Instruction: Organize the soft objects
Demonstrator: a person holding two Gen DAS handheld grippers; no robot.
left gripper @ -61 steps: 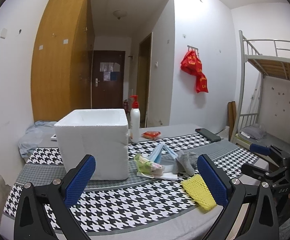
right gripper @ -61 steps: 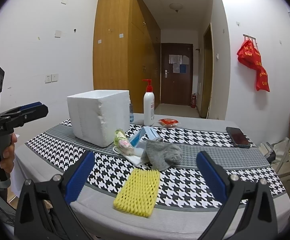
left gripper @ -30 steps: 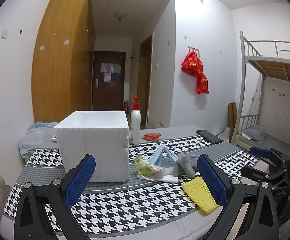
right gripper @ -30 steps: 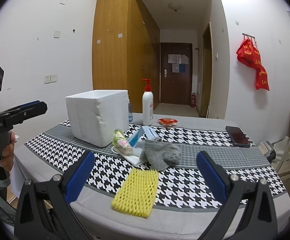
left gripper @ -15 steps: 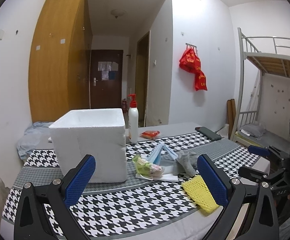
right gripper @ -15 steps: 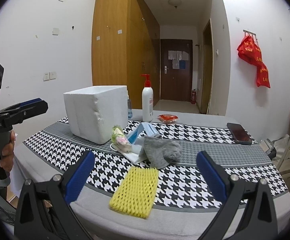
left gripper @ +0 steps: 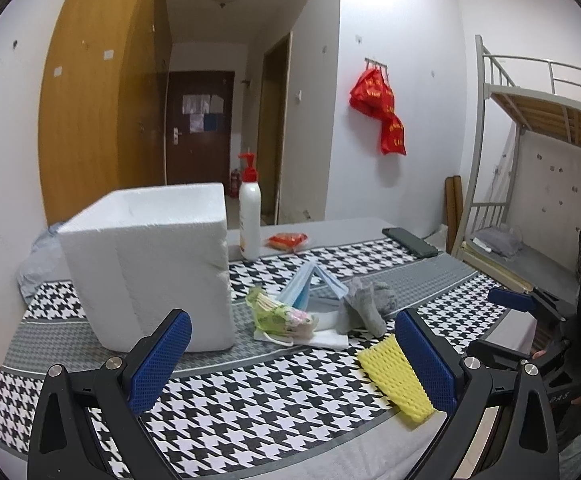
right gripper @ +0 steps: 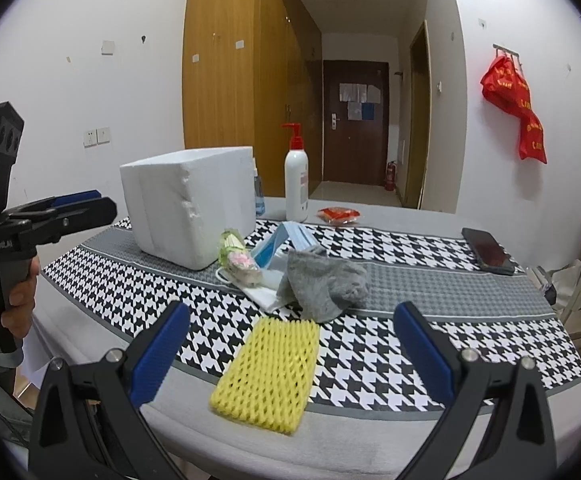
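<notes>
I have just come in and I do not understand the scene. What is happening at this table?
A person holds a gripper in each hand above a table, and both the left gripper and the right gripper are open and empty. Nothing is picked up yet. A yellow foam net, a grey sock, masks and a small packet lie beside a white foam box.
</notes>
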